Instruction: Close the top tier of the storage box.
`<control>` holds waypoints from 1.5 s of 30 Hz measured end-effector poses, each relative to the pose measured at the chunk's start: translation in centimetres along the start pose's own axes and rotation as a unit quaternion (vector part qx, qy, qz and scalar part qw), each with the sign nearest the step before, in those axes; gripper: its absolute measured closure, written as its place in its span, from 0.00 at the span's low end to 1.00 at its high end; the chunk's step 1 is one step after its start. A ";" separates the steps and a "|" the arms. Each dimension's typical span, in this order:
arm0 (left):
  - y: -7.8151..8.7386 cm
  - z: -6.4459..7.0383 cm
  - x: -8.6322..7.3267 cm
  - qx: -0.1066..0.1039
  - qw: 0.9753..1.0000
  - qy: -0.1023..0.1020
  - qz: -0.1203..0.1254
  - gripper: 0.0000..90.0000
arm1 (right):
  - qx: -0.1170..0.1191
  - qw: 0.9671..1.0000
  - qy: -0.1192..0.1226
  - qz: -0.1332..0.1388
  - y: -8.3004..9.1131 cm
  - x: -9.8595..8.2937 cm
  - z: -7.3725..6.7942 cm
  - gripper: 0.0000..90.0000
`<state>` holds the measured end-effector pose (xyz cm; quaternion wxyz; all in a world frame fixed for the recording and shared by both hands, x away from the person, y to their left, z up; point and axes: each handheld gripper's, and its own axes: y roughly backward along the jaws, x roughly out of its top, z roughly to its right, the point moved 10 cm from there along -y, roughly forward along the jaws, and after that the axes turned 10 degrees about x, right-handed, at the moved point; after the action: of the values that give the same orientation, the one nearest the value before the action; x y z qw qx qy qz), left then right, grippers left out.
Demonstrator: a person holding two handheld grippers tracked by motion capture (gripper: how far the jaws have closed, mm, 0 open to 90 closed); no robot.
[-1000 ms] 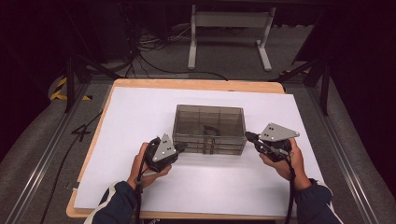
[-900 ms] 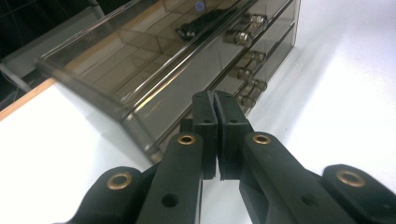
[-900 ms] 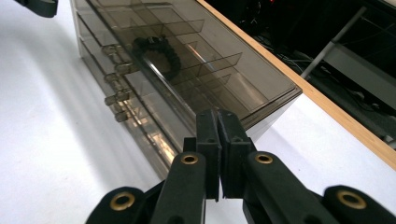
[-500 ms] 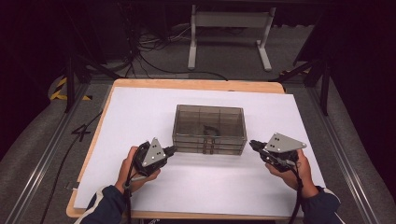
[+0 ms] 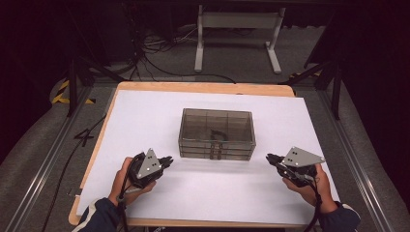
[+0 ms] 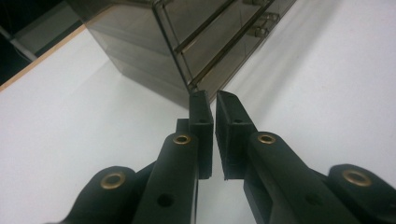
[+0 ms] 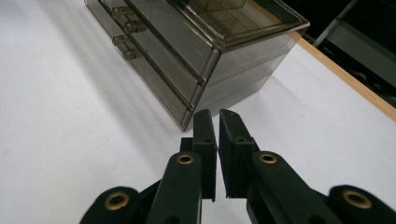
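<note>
A smoky see-through drawer box [image 5: 216, 134] stands in the middle of the white sheet, with small handles [image 7: 123, 33] on its near front and a dark item in its top tray. My left gripper [image 5: 167, 161] hovers off the box's near-left corner, jaws together with nothing between them. The right gripper [image 5: 269, 157] is held off the near-right corner, likewise shut and empty. In the left gripper view, the gripper [image 6: 214, 100] points at a corner of the box [image 6: 187, 42]. In the right gripper view, the gripper [image 7: 218, 116] faces the other corner of the box [image 7: 196, 42].
The white sheet [image 5: 145, 111] covers a wooden tabletop [image 5: 203, 87]. Metal rails [image 5: 43, 164] run along both sides. Cables and a white stand [image 5: 237, 21] lie on the floor beyond the far edge.
Both grippers have drawn back from the box toward the near edge, the left one also going leftward and the right one slightly rightward. The box has not moved.
</note>
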<state>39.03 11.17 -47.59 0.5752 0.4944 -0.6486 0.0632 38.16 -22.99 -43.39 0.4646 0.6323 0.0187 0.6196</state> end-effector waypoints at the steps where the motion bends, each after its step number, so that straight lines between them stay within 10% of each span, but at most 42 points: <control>1: 0.1 -0.1 -0.2 0.002 1.000 0.000 -0.001 0.94 | -0.002 1.000 -0.001 -0.002 0.2 -0.2 0.1 0.96; 23: 2.6 -2.7 -5.2 0.036 0.998 0.015 -0.043 0.86 | -0.004 1.000 -0.031 0.001 1.6 -4.6 0.0 0.81; 37: 4.0 -4.0 -7.6 0.043 0.997 0.044 -0.045 0.60 | -0.014 0.998 -0.060 0.012 3.3 -8.5 0.3 0.66; 45: 5.1 -4.8 -9.2 0.050 0.995 0.076 -0.038 0.38 | -0.034 0.994 -0.094 0.039 4.3 -10.2 1.3 0.40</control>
<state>37.32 22.12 -50.97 0.5994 0.5403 -0.5801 0.1107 34.46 -32.26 -48.32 0.4615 0.6715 -0.0709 0.5753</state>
